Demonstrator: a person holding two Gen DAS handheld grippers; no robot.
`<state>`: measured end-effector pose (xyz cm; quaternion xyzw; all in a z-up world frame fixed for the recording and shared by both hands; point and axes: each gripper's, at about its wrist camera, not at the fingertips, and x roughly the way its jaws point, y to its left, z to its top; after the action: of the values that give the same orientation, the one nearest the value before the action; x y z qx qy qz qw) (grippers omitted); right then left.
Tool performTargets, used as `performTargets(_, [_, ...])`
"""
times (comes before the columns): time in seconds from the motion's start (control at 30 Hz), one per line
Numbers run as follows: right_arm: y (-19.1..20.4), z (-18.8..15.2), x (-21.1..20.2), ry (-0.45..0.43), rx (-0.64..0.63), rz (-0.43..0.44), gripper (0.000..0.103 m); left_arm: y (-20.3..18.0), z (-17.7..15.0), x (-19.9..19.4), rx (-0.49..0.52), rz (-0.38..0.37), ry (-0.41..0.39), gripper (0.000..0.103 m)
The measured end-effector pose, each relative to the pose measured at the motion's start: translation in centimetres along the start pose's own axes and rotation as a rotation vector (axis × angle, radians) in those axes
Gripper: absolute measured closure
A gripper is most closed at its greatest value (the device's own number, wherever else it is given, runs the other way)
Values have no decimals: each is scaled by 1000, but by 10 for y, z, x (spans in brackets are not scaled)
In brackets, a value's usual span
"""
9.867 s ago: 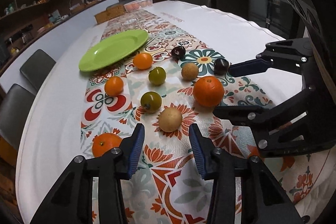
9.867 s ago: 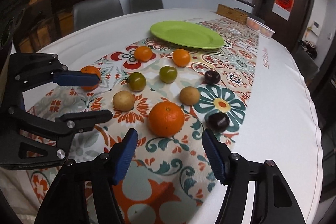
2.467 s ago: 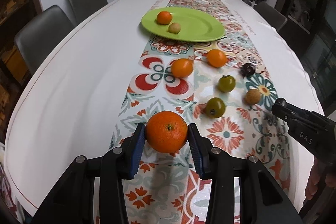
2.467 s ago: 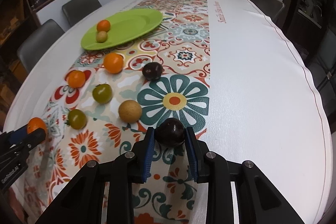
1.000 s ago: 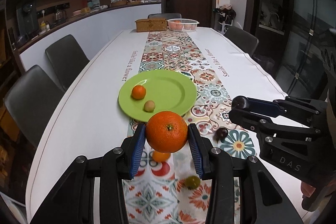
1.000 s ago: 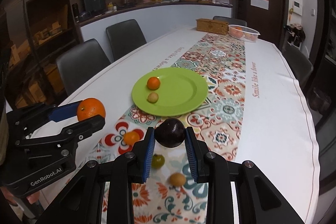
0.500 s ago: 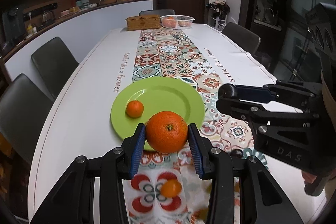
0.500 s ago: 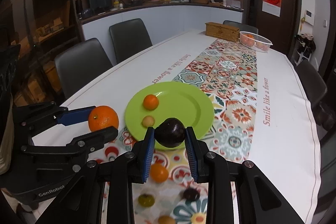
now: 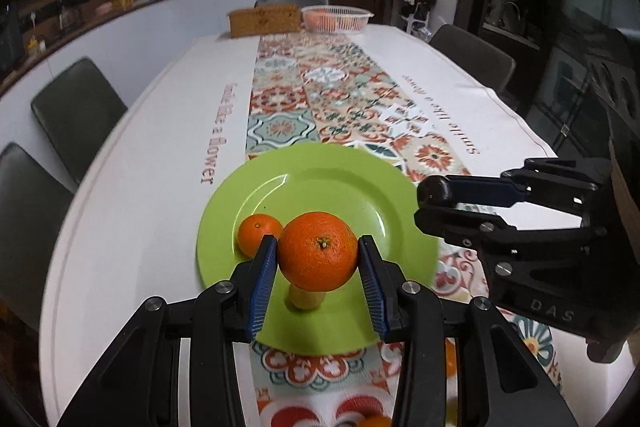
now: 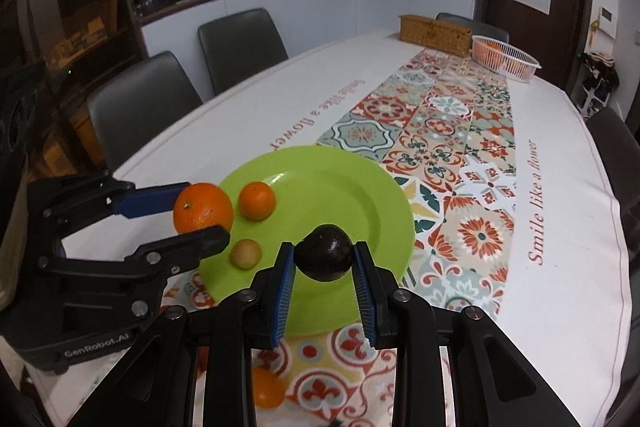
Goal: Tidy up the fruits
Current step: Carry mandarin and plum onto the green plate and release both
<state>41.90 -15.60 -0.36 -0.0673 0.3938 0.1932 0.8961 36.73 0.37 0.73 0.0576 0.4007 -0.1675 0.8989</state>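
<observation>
1. Left gripper (image 9: 318,253) clamps a large orange (image 9: 317,250) above the green plate (image 9: 320,179)
2. Right gripper (image 10: 323,259) pinches a dark plum (image 10: 324,258) over the plate's near side
3. A small orange (image 10: 257,200) and a tan fruit (image 10: 245,253) lie on the plate

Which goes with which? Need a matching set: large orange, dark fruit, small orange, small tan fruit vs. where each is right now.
Things:
1. large orange
2. dark fruit
3. small orange
4. small tan fruit

Places:
A. lying on the green plate, farther from the camera
B. clamped in the right gripper
C. lying on the plate's near side, beside the left gripper's fingers
D. clamped in the left gripper

Pairs: 1-D, 2-B, 3-A, 4-C
</observation>
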Motion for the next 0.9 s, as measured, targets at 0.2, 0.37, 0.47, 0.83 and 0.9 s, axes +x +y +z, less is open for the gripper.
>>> performTargets(0.2, [-8, 5, 28, 41, 1, 2, 73, 7, 2, 27, 0, -15, 45, 63])
performTargets(0.37, [-13, 5, 41, 65, 13, 11, 73, 7, 3, 32, 1, -25, 50, 62])
performTargets(0.47, [-14, 4, 44, 66, 17, 8, 73, 7, 3, 33, -5, -32, 55, 62])
performTargets(0.83, [-16, -3, 19, 13, 20, -38, 57, 4, -6, 2, -14, 43, 7, 45])
performTargets(0.9, [-13, -6, 5, -12, 14, -48, 57, 1, -9, -7, -7, 68, -8, 45])
